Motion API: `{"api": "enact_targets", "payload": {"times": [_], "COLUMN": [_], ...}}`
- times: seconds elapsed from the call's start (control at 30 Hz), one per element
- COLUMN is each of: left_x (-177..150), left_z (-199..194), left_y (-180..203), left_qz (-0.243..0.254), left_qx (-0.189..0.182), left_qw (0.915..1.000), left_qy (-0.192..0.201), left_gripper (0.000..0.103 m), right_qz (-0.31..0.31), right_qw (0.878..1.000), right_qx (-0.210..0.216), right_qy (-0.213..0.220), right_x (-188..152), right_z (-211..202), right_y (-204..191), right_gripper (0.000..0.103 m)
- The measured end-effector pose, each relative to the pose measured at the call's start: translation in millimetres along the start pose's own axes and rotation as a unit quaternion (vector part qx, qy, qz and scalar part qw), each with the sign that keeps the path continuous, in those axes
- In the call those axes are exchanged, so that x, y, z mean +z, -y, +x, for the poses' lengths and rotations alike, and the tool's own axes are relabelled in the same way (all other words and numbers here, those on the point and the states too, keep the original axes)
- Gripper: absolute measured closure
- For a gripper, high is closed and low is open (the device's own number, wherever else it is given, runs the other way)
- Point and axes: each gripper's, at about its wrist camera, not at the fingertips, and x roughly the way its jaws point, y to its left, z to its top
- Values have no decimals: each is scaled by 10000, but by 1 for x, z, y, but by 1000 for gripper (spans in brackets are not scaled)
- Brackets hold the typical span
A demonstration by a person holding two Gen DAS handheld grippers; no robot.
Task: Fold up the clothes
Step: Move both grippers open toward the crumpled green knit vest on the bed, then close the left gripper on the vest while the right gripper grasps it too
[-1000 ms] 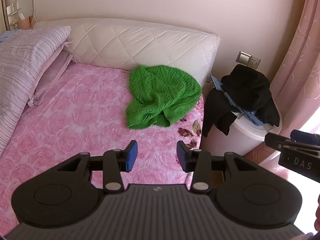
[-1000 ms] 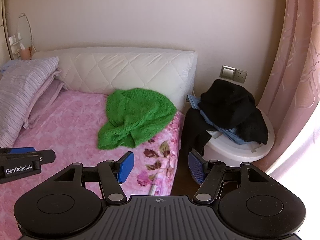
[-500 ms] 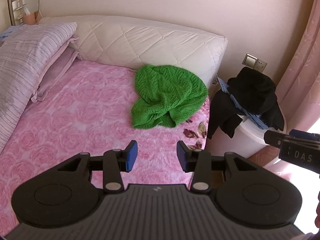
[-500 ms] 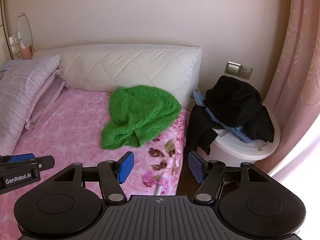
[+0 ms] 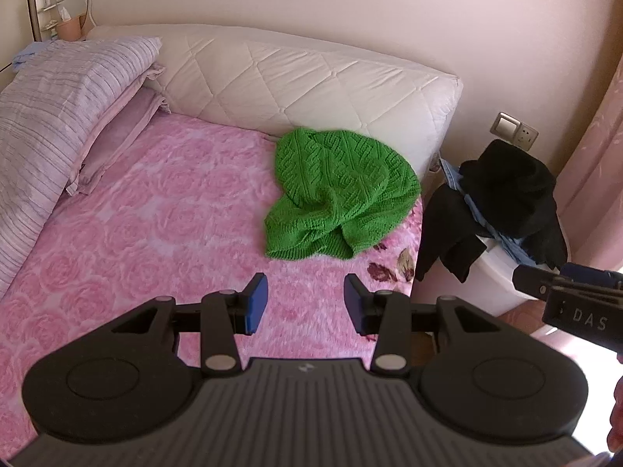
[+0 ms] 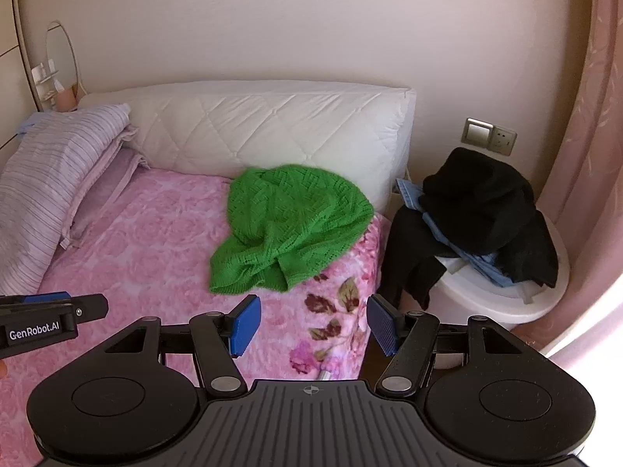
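Left wrist view: green knit sweater (image 5: pixel 342 194) lies crumpled, unfolded, on the bed (image 5: pixel 155 233); dark clothes (image 5: pixel 502 202) heaped aside; both grippers' jaws open, empty.

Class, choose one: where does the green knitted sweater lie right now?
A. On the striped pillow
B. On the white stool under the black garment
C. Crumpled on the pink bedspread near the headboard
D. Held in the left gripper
C: the green knitted sweater lies crumpled on the pink bedspread, just below the white quilted headboard; both grippers are open and empty.
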Motion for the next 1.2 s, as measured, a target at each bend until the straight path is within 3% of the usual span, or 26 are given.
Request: {"api": "enact_targets", "payload": {"times": [0.6,1.03,1.2], "left_x": [52,73,73], "left_z": [104,182,227], "left_y": [45,47,41], "left_qz": [32,-142,-152], "left_qx": [126,181,226], "left_qw": [9987,9967,9934], "left_qy": [-494,-781,-1115], "left_gripper": [64,65,64], "right_qz": [-22,38,175], "right_qw": [9954,9897,9854], "right_qx": [465,574,618], "right_qy": [-834,-1313,-1576], "right_x": [50,80,85], "right_z": [114,191,232], "right_y": [53,78,88], "right_gripper": [39,39,39]}}
